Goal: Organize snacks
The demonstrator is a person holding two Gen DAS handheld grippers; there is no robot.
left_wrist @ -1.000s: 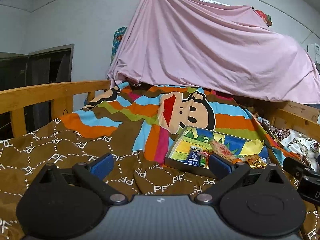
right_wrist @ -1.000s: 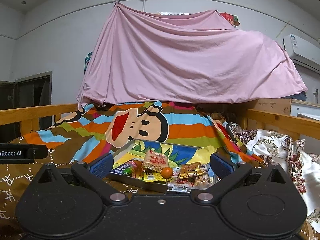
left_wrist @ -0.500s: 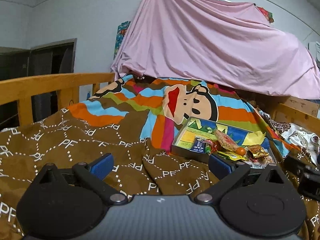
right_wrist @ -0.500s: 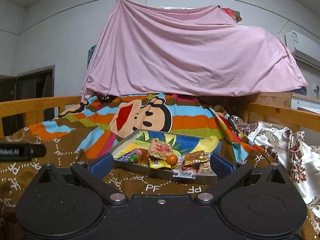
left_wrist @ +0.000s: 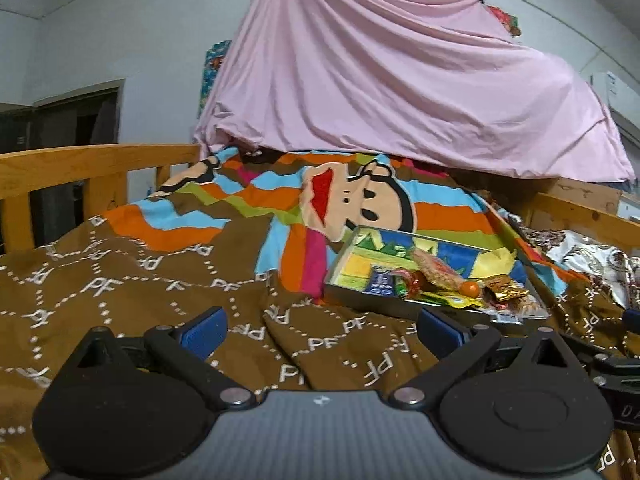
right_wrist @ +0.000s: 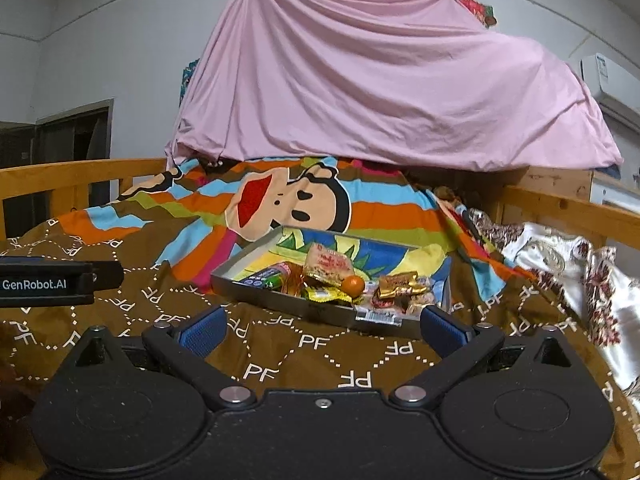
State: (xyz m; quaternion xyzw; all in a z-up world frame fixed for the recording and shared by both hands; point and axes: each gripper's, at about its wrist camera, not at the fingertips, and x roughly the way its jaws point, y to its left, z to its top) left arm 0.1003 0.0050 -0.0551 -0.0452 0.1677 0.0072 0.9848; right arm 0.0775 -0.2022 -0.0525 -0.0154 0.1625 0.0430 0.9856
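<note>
A shallow grey tray with a colourful printed bottom lies on the bed blanket, holding several wrapped snacks and a small orange fruit. A pink-red packet leans up in the middle, a gold wrapper lies to its right. In the left wrist view the tray sits ahead to the right, with the orange fruit in it. My left gripper is open and empty over the brown blanket. My right gripper is open and empty just short of the tray's near edge.
The brown and striped cartoon blanket covers the bed. Wooden rails run along both sides. A pink sheet hangs over the far end. A floral quilt lies at the right. The left gripper's body shows at the left of the right wrist view.
Both grippers have risen and tilted down a little, so the tray shows more from above. Both stay open and empty.
</note>
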